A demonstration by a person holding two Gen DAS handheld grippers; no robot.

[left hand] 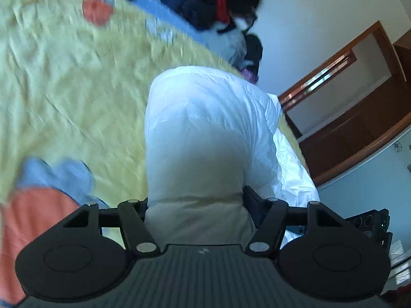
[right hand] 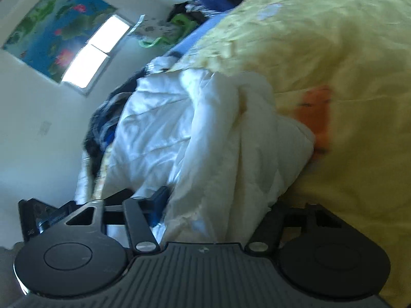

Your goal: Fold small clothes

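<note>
Both grippers, left (left hand: 195,205) and right (right hand: 218,210), clench one white garment (left hand: 205,128) on one yellow bedspread (left hand: 64,77).

**Both tools partly closed, cloth between the jaws**

Left tool (left hand: 195,205): angled downward, jaws partway closed, white garment (left hand: 205,133) filling the gap between them; finger contact hidden by the fabric. Right tool (right hand: 218,205): angled downward, jaws likewise partway closed, the same garment bunched between them. Grip pressure on either side not confirmable.
</note>
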